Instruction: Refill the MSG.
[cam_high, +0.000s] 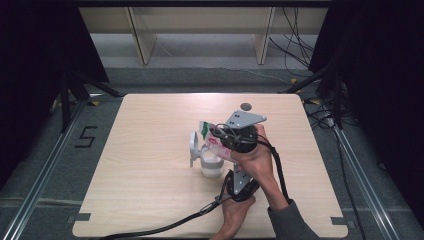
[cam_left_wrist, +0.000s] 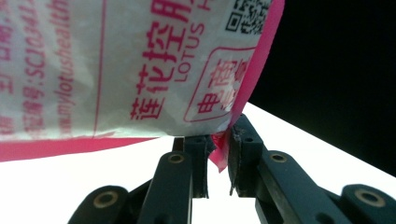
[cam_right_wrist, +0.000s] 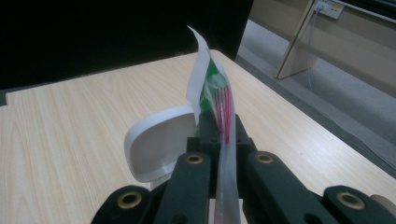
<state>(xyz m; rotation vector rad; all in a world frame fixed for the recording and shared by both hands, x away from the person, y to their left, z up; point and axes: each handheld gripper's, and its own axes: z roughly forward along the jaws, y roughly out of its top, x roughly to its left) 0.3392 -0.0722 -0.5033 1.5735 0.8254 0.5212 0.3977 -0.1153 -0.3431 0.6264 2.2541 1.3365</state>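
So the person's got a sachet (cam_high: 216, 142) held up over a white container (cam_high: 211, 164) that sits around the middle of the bench (cam_high: 150, 150), its flip lid (cam_high: 193, 148) hanging open to one side. The sachet is white with pink edging, pink print and a green patch near the top, tilted right above the container's mouth. The right tongs (cam_high: 227, 137) are pressed together on the sachet's upper part; in the right gripper view the film (cam_right_wrist: 219, 116) runs straight up between the black jaws. The left tongs (cam_left_wrist: 217, 156), just beside the container on the person's side, are pinching the sachet's pink bottom corner (cam_left_wrist: 219, 154), jaws nearly closed around it.
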